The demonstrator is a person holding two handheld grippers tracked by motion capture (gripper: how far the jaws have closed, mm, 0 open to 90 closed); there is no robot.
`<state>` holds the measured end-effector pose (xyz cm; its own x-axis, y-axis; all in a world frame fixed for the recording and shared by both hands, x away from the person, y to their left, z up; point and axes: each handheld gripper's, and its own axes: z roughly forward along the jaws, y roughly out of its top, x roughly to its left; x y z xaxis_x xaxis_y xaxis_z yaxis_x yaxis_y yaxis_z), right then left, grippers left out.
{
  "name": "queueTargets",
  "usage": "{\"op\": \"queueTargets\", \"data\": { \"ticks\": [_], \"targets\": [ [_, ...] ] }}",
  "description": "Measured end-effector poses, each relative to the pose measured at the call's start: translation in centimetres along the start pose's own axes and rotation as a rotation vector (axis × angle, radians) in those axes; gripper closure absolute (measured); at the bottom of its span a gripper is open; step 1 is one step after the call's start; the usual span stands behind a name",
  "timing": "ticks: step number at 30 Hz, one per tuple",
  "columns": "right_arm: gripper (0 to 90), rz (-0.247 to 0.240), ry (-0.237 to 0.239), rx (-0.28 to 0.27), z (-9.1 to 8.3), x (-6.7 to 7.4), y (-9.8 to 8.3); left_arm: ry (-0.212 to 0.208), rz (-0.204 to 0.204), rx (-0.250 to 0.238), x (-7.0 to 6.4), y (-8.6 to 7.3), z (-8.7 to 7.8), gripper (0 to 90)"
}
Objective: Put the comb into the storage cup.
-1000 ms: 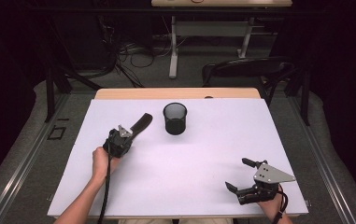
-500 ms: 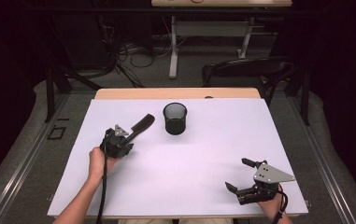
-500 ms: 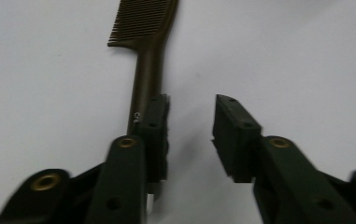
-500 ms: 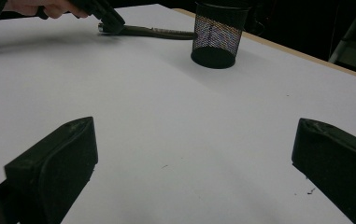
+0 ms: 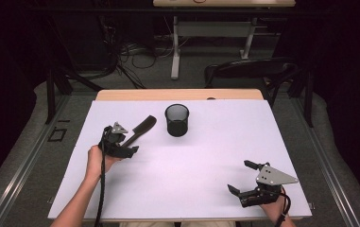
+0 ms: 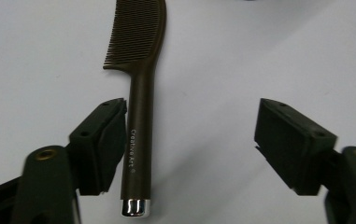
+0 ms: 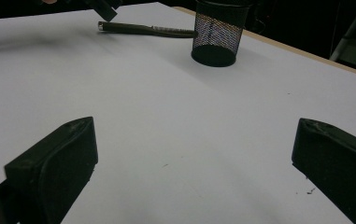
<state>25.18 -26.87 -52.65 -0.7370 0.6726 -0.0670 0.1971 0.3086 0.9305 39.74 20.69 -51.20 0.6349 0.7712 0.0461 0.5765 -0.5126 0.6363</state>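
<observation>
White paper covers the table (image 5: 196,189), its wooden edge showing at the far side. Near the middle stands a round black mesh cup (image 5: 176,120). Left of it lies the dark plastic comb (image 5: 141,130), flat. The left tool (image 6: 189,135) has just been opening; the comb handle lies between its jaws, against one pad, with small printed letters and a shiny metal cap. The right tool (image 7: 192,158) rests apart, holding nothing.
</observation>
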Motion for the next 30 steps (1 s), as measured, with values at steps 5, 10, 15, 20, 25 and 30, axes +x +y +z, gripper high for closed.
{"op": "queueTargets", "data": {
  "ticks": [5,10,15,20,25,30],
  "targets": [
    [0.0,-0.003,0.001,0.004,0.2,0.1,0.0,0.005,-0.002,0.027,0.7,0.2,0.0,15.2],
    [0.0,0.000,0.002,0.003,0.2,0.1,0.0,0.010,-0.019,0.033,1.5,0.5,-0.3,11.1],
    [0.0,0.002,0.002,0.004,0.2,0.0,0.0,0.021,-0.034,0.060,2.4,0.9,-0.4,3.6],
    [0.0,-0.001,0.002,0.006,0.2,0.1,0.0,0.018,-0.028,0.105,3.0,1.5,0.0,0.2],
    [0.0,0.005,0.006,0.010,0.3,0.0,0.0,0.026,-0.015,0.147,3.4,2.2,0.4,0.0],
    [0.0,0.010,0.012,0.010,0.4,0.0,0.0,0.023,0.006,0.203,3.5,3.0,1.0,0.0]
  ]
}}
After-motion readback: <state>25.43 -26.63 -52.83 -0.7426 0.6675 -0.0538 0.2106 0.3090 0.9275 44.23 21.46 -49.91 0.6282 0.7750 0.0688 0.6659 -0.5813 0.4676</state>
